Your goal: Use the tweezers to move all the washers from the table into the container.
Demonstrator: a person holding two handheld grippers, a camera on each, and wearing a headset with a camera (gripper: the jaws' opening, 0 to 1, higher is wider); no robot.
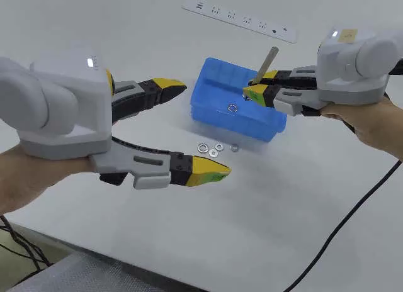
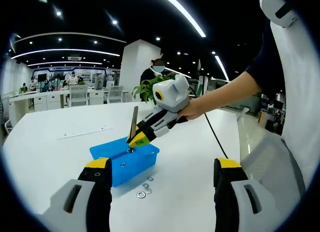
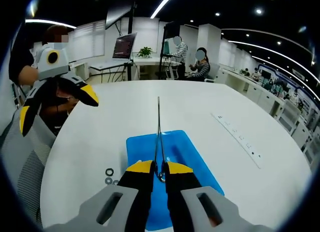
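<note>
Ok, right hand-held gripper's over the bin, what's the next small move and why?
Probably move the right hand-held gripper, shut on the tweezers, over to the washers on the table beside the blue container: a washer lies inside, several lie outside. Can't tell if the tips hold one.

Left gripper [image 1: 195, 128] near left, gripped by left hand [image 1: 25, 172]. Jaws spread wide, one above other, yellow tips pointing right, nothing between them. Right gripper [image 1: 255, 90] far right, gripped by right hand [image 1: 368, 125], pointing left. Its jaws closed together, pinching tweezers [image 1: 267, 62], which stick up at slant from tips. Right forearm [image 2: 225, 92] bare, stretched out behind gripper. Grippers well apart, tips toward each other.
</note>
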